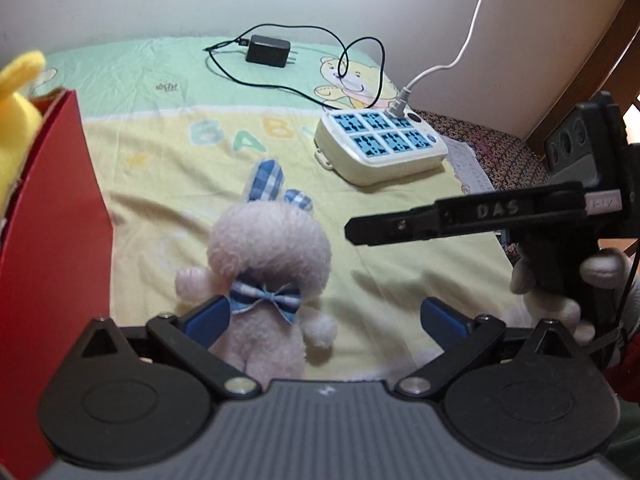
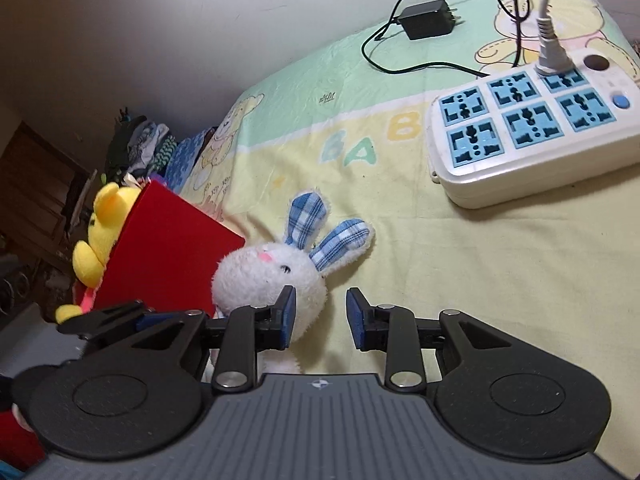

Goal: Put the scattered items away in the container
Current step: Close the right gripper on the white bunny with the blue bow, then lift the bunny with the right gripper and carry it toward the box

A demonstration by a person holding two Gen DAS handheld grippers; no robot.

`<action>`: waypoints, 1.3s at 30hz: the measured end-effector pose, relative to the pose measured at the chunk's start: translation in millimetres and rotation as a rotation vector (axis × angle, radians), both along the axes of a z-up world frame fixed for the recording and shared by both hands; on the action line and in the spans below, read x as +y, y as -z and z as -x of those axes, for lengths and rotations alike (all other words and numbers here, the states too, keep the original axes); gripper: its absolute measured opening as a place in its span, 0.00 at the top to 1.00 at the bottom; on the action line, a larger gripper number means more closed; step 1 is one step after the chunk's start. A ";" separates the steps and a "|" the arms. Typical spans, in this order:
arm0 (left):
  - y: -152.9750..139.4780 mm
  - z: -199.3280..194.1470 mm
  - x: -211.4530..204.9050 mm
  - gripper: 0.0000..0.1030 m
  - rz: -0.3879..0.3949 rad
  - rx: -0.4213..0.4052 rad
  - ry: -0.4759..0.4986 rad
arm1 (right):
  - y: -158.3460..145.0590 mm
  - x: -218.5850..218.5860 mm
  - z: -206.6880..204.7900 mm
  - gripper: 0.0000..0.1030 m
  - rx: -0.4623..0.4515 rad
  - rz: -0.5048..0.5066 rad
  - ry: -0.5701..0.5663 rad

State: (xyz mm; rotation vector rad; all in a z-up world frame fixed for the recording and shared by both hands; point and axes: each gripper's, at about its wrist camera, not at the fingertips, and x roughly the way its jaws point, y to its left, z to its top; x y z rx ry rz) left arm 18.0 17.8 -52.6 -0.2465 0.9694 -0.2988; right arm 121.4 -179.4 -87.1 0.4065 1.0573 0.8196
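Note:
A white plush bunny [image 1: 268, 264] with blue checked ears and bow tie lies on the yellow-green bed sheet; it also shows in the right wrist view [image 2: 272, 276]. My left gripper [image 1: 326, 320] is open, its jaws either side of the bunny's body. My right gripper [image 2: 320, 316] is open just right of the bunny's head; its finger [image 1: 460, 220] shows in the left wrist view. A red box [image 1: 52, 240] stands at the left, also in the right wrist view [image 2: 168, 256], with a yellow plush [image 2: 102, 232] in it.
A white power strip [image 1: 380, 144] with blue sockets and a white cable lies to the right, also in the right wrist view [image 2: 532, 128]. A black charger [image 1: 268, 50] with its cord lies at the back by the wall. Clothes pile at the bed's far left [image 2: 148, 148].

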 end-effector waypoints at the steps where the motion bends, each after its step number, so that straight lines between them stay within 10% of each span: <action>1: 2.3 0.5 -0.9 0.02 0.012 0.010 0.002 | -0.1 -3.2 -0.4 0.66 0.018 -0.020 0.007; 39: 29.2 -31.6 7.8 0.14 -0.123 0.059 -0.106 | 45.3 42.3 -10.3 0.52 0.271 -0.243 0.000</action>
